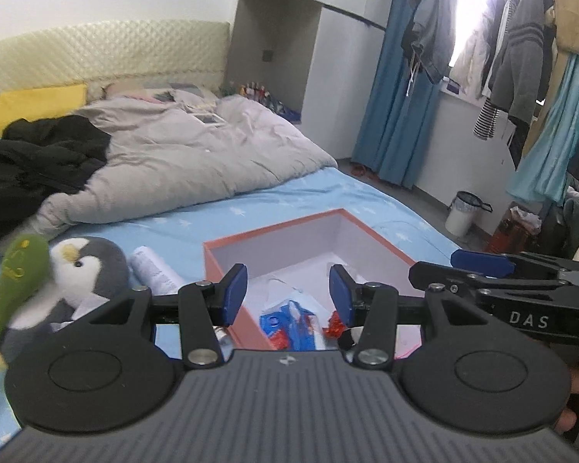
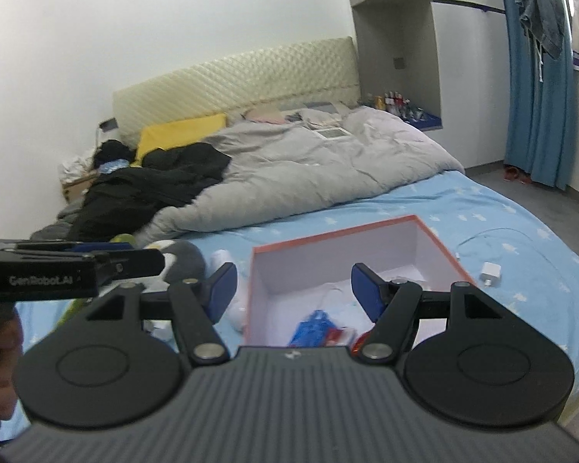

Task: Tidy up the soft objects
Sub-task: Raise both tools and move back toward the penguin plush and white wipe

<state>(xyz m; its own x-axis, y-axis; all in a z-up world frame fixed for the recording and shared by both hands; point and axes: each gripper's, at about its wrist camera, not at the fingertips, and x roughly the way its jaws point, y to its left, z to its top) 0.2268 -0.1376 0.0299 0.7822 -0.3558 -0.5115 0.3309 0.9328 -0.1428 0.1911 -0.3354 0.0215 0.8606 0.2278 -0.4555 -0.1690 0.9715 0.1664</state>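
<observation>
You face a bedroom with plain white walls (image 2: 173, 19). A bed (image 2: 501, 231) covered by a light blue sheet with white stars fills most of it, its cream quilted headboard (image 2: 251, 77) against the far wall. A rumpled grey duvet (image 1: 197, 146) lies across the upper half, beside a yellow pillow (image 1: 38, 104) and a heap of black clothing (image 1: 31, 162). Right of the headboard you see a grey-and-white built-in cabinet (image 1: 289, 19) with an open niche. Blue curtains (image 1: 401, 108) frame a window (image 1: 478, 11) blown out by daylight, and garments (image 1: 521, 58) hang in front of it. The floor (image 2: 540, 189) is grey, with a white bin (image 1: 461, 214) standing on it.
</observation>
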